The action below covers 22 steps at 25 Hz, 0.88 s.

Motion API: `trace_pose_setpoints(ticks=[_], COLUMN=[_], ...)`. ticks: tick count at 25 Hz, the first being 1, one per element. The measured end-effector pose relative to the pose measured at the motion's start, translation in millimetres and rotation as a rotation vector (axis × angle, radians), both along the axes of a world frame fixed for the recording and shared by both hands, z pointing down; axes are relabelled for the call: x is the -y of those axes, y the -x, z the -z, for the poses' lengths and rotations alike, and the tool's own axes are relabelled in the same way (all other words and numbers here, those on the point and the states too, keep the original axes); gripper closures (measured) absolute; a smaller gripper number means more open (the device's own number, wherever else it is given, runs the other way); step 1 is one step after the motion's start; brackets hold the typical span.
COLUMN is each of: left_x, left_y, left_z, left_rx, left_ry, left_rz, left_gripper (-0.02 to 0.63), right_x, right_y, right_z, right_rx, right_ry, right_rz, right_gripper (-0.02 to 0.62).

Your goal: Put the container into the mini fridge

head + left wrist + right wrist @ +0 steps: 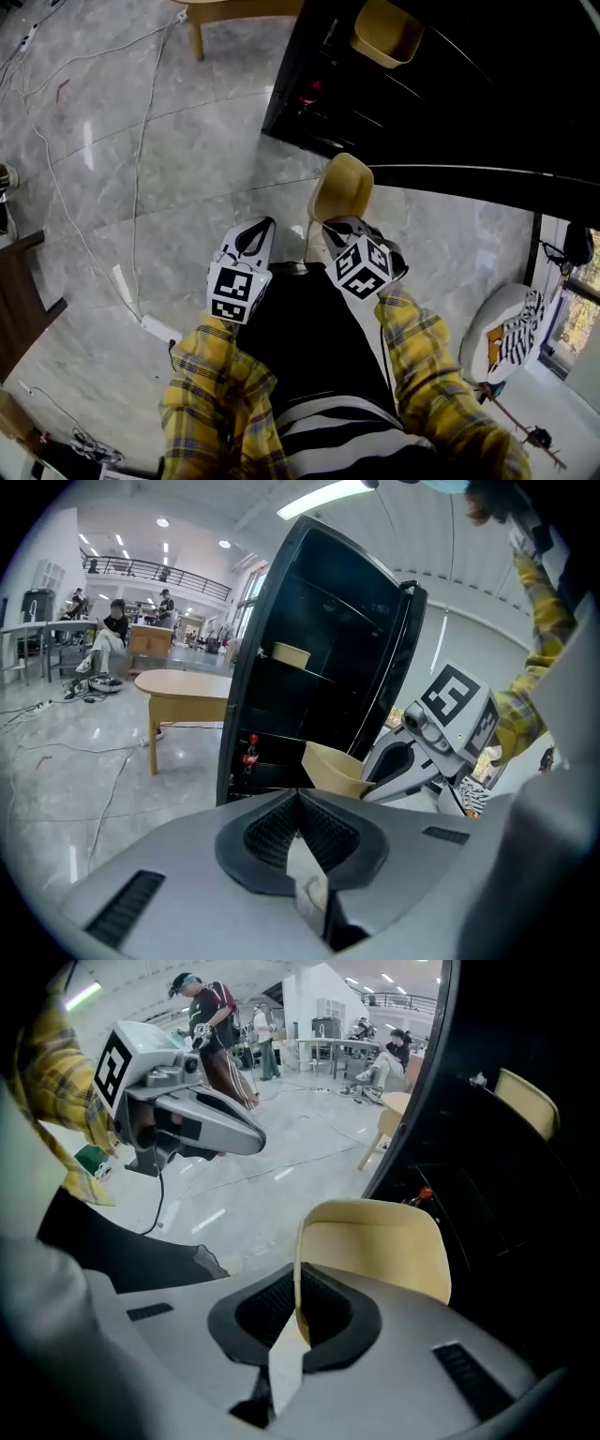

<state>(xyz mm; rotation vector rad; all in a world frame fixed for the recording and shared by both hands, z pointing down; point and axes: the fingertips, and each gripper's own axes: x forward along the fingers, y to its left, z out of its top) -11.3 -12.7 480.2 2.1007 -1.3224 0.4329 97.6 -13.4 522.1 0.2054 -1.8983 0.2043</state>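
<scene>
A pale yellow container (341, 188) hangs just in front of the open black mini fridge (441, 84). My right gripper (330, 228) is shut on its near wall. In the right gripper view the thin wall (375, 1252) runs between the shut jaws of the right gripper (298, 1286). A second yellow container (385, 32) stands on a fridge shelf. A red-capped bottle (250, 751) stands lower in the fridge. My left gripper (262, 230) is shut with nothing in it, level with the right one and to its left. The left gripper view shows the held container (334, 770) beside the right gripper (441, 731).
A wooden table (234, 9) stands left of the fridge. Cables and a power strip (157, 327) lie on the marble floor at left. A white seat with striped cloth (511, 337) is at right. People (208, 1016) stand and sit in the background.
</scene>
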Motion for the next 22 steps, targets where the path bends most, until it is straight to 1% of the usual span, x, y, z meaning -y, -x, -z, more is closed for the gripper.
trace_pose_setpoints(ticks=[3, 6, 12, 16, 22], left_x=[12.7, 23.9, 38.7, 51.1, 73.7], left_y=[-5.7, -10.5, -8.8, -6.3, -4.5], left_z=[-15.4, -30.8, -65.2, -86.9, -111.7], left_rx=[-0.002, 0.005, 0.055, 0.065, 0.075], left_ry=[-0.002, -0.003, 0.005, 0.009, -0.013], left_rz=[0.041, 0.06, 0.071, 0.093, 0.108], left_gripper=[0.588, 0.588, 0.588, 0.588, 0.588], right_x=[15.5, 33.3, 64.6, 84.0, 109.8], right_y=[-9.2, -16.1, -16.8, -14.6, -13.0], right_z=[-20.7, -40.3, -77.9, -102.0, -134.3], right_rx=[-0.018, -0.032, -0.047, -0.053, -0.075], right_ry=[-0.006, -0.021, -0.042, -0.054, -0.081], right_rz=[0.048, 0.074, 0.083, 0.087, 0.083], right_gripper=[0.565, 0.565, 0.565, 0.565, 0.565])
